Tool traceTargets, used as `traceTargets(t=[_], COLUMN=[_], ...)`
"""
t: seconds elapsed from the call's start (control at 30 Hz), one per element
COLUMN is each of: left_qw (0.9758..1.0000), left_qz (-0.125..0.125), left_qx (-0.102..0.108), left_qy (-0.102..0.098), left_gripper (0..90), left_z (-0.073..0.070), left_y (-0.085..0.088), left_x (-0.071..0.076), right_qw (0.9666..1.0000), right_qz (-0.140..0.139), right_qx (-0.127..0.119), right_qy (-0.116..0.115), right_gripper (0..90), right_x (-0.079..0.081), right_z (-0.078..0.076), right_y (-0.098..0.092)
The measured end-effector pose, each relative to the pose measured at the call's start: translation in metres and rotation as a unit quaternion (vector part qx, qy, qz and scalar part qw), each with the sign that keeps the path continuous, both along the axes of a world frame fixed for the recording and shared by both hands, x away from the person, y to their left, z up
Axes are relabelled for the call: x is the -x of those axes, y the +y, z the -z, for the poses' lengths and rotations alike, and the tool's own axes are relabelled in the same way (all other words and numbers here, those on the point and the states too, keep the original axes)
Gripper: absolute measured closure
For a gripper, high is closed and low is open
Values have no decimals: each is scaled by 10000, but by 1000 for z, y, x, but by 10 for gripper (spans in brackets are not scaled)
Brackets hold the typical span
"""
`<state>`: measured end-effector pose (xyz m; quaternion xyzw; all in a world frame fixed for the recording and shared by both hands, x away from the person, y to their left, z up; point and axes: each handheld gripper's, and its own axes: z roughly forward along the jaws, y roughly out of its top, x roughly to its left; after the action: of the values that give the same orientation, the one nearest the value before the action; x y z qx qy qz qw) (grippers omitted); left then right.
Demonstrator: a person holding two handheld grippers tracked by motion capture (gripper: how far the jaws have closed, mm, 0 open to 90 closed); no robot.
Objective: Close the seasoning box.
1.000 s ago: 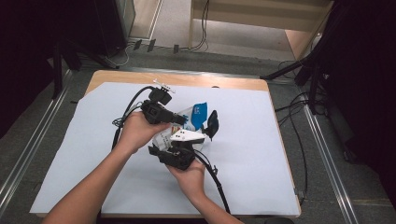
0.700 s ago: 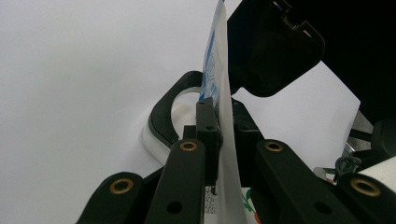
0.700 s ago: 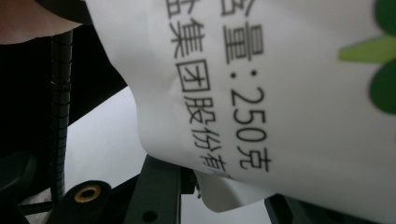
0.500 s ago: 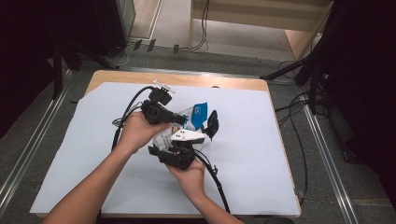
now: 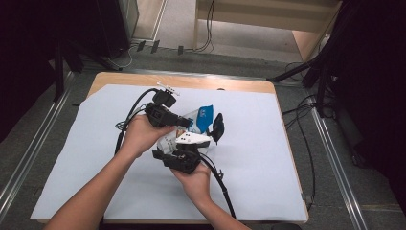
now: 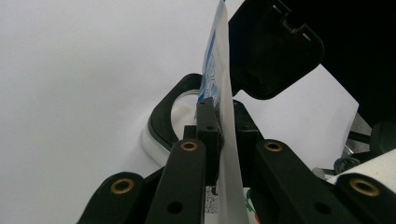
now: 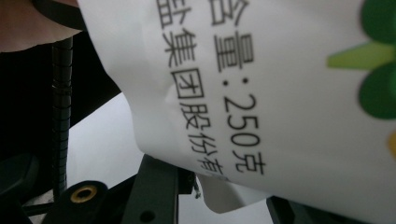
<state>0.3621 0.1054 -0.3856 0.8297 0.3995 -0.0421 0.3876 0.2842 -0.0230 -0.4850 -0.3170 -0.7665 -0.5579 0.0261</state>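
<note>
The left gripper (image 5: 184, 122), at the centre of the high view, has its jaws pressed together on the thin edge of a white and blue printed pouch (image 5: 198, 120); in the left gripper view that edge (image 6: 224, 116) runs straight up between the two black jaws, so the clamp sits right on the flat seam. Pinching there probably keeps the slack pouch from folding and fixes one end of it.

Just below it in the high view, the right gripper (image 5: 191, 143) points up toward the same pouch. In the right gripper view the printed face of the pouch (image 7: 261, 93) hangs across the frame above the jaws, hiding their tips, so I cannot tell whether they pinch it or merely stand beside it.

The pouch is thus held up between the two grippers, off the white sheet (image 5: 268, 158) covering the table (image 5: 191, 81), likely so that both ends can be worked against each other
</note>
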Motion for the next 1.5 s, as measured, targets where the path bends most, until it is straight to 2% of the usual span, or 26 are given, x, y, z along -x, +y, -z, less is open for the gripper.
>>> traceTargets(t=[1.5], left_qw=[10000], left_qz=[-31], left_qx=[12], left_qy=[-21], left_gripper=[860], left_z=[1], left_y=[-1], left_x=[1], right_qw=[10000], right_qz=[-31], right_qx=[-17], right_qy=[30], right_gripper=[725], right_x=[-2], right_z=[0], right_y=[2])
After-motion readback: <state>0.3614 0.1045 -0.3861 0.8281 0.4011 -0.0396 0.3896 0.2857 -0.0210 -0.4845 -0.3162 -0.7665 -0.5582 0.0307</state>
